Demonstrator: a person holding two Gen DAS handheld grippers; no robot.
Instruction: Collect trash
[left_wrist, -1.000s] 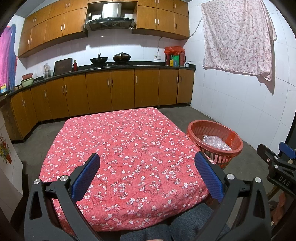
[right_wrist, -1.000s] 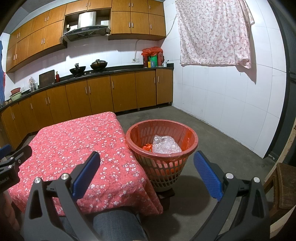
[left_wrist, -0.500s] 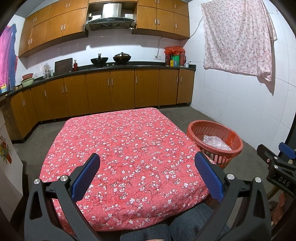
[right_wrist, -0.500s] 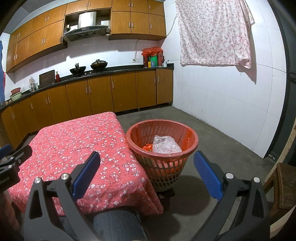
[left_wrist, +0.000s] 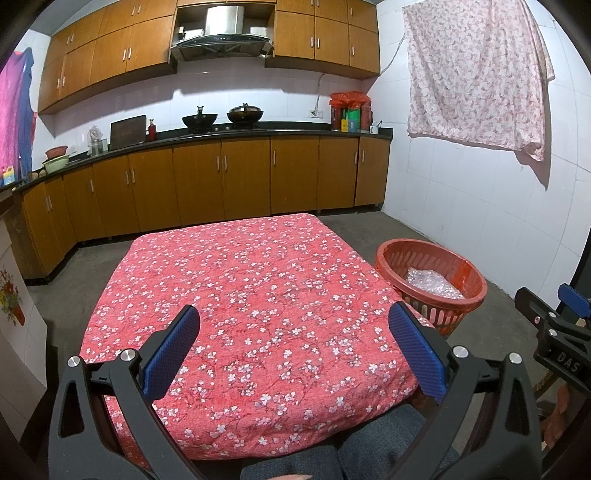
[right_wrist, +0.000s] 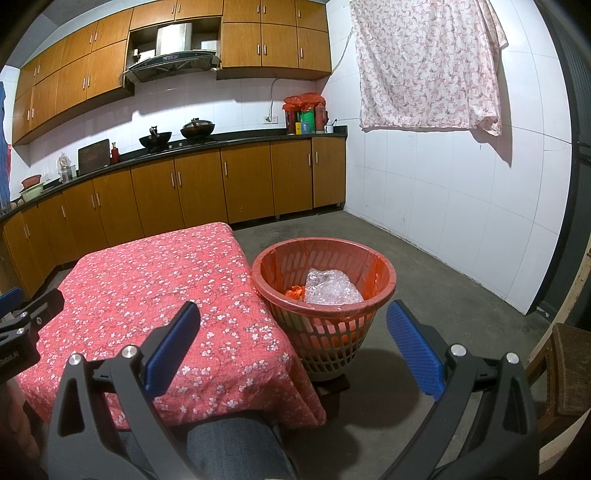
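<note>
A red plastic basket (right_wrist: 325, 310) stands on the floor right of the table; it also shows in the left wrist view (left_wrist: 430, 284). Inside lie crumpled clear plastic wrap (right_wrist: 330, 288) and an orange scrap (right_wrist: 294, 292). The table has a red flowered cloth (left_wrist: 251, 306) with nothing on it. My left gripper (left_wrist: 293, 334) is open and empty above the table's near edge. My right gripper (right_wrist: 293, 332) is open and empty, in front of the basket and above it.
Wooden kitchen cabinets (left_wrist: 221, 184) with a dark counter run along the back wall. A flowered cloth (right_wrist: 428, 70) hangs on the white tiled right wall. A wooden chair (right_wrist: 565, 373) stands at the far right. The person's knees (right_wrist: 229, 446) show at the bottom.
</note>
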